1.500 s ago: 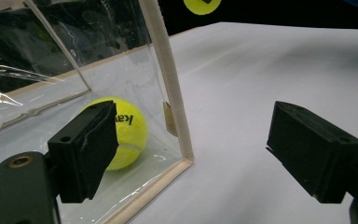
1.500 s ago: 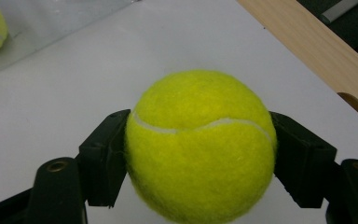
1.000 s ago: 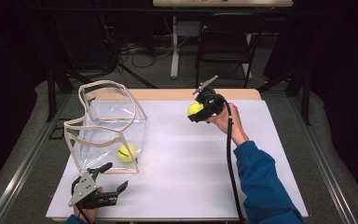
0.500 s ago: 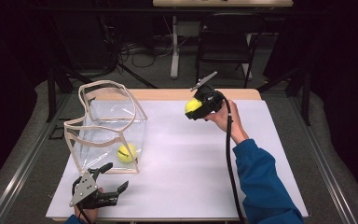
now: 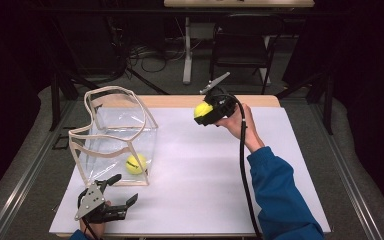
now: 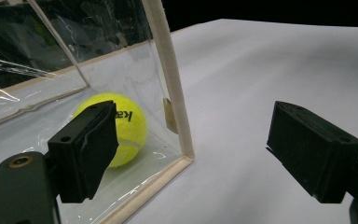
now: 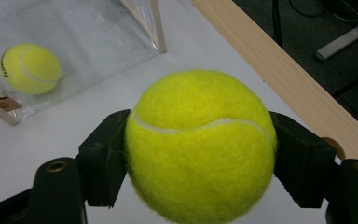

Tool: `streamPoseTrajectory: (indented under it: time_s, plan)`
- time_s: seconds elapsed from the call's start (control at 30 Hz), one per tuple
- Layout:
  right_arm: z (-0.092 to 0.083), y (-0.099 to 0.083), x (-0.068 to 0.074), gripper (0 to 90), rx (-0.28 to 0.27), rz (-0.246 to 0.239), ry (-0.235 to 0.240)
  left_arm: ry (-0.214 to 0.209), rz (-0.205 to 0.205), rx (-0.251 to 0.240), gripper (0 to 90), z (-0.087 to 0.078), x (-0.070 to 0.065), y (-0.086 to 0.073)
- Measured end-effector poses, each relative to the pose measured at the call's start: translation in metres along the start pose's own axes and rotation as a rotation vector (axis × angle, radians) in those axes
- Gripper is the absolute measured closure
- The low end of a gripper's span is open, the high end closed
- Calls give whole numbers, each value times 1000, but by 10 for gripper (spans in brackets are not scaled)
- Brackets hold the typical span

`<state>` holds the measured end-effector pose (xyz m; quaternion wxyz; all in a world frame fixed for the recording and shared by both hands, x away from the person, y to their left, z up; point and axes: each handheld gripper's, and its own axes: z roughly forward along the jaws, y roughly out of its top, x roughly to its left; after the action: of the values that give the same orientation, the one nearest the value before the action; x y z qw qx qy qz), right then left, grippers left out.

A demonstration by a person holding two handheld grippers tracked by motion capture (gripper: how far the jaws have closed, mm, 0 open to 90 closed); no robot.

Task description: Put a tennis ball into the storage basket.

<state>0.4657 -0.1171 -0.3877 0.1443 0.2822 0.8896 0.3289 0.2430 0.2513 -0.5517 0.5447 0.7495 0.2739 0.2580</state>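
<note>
Carrying a ball (image 7: 200, 144) clamped in the right gripper (image 5: 206, 112) above the table's far side, we judge the bag (image 5: 114, 135) comes next. Our left gripper (image 5: 111, 200) rests wide open and empty beside the bag, where another ball (image 5: 135, 163) lies; we must clear its rim before letting go.

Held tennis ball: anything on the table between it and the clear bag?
Nothing. In the high view, bare white table separates the held tennis ball in the right gripper from the clear bag, which holds a second ball.
</note>
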Motion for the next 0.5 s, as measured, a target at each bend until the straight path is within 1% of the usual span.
streamPoseTrajectory:
  time_s: [0.27,0.4,0.47,0.5]
  plan:
    - [-2,10,4,265,-22,-8,16,-4,-3,0,159,0,1,0]
    - [-2,14,5,265,-33,-4,26,-8,-7,1,159,0,1,0]
    - [0,17,6,265,-22,-7,22,-14,-10,5,159,1,1,0]
    - [0,18,6,265,-22,-10,21,-17,-3,6,159,1,1,0]
